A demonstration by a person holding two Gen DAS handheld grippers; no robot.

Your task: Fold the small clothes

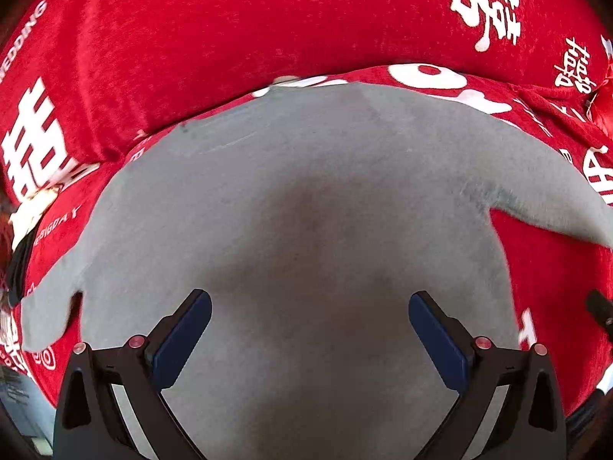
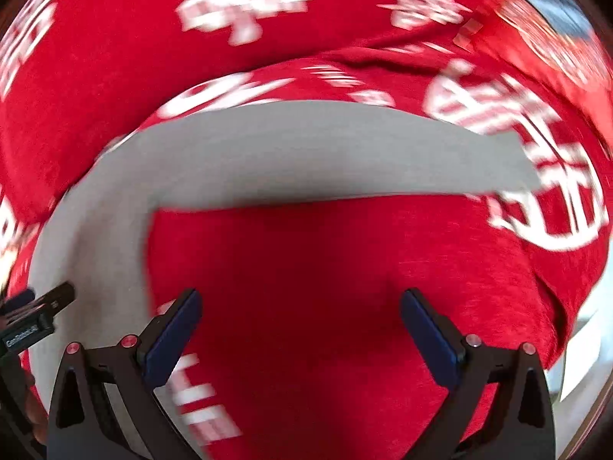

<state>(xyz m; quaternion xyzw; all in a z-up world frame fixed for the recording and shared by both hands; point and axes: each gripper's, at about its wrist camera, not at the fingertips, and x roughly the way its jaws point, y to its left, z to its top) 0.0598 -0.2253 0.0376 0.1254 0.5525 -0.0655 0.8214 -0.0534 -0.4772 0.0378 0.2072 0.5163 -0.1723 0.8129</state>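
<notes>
One grey garment lies spread flat on a red cloth printed with white characters and lettering; the cloth covers the whole surface, which appears to be a tabletop, though nothing beneath it shows. In the left wrist view the grey body fills the middle of the picture, with a short sleeve reaching out at the lower left and another arm of fabric trailing off to the right.

Left tool: released, its two fingers spread wide, hovering over the centre of the garment and holding nothing.

Right tool: likewise released and empty, positioned over bare red cloth just beside the garment's edge. That view is blurred, so fine detail cannot be confirmed. The grey fabric runs as a band across the middle there and down the left side. The left tool's tip shows at that picture's left edge.

Handling assessment: the fabric looks thin, soft and light, with a slightly napped face. It should drape and crease readily, offer no stiffness, and carry no breakage risk. It may slide on the cloth beneath or drag that cloth along. Recommended hold: pinch a hem, a sleeve end or a corner, where one layer can be lifted clear; the flat centre offers no purchase.
</notes>
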